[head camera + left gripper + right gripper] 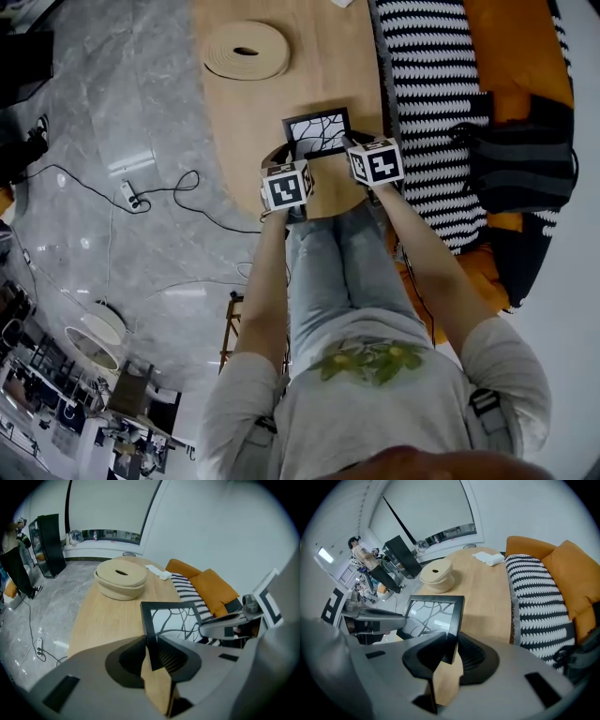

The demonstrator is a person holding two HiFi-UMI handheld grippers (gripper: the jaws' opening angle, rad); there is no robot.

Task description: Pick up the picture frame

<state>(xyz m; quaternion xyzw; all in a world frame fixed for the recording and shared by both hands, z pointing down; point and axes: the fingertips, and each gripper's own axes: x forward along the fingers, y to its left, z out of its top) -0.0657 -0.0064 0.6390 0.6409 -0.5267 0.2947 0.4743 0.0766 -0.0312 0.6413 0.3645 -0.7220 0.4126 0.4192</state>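
A black picture frame [318, 133] with a branch pattern behind its glass hangs lifted above the wooden table [281, 103], held by both grippers. My left gripper [292, 155] is shut on the frame's left edge [147, 620]. At the opposite side, my right gripper [349, 142] is shut on the frame's right edge [456, 620]. In the left gripper view the right gripper's grey body [234, 620] shows across the frame; in the right gripper view the left gripper's body [370, 618] shows likewise.
A round woven coaster-like basket [247, 50] lies further back on the table. A black-and-white striped throw [427, 84] covers an orange sofa [511, 47] at the right, with a dark bag [520, 159] on it. Cables and a power strip [129, 194] lie on the marble floor.
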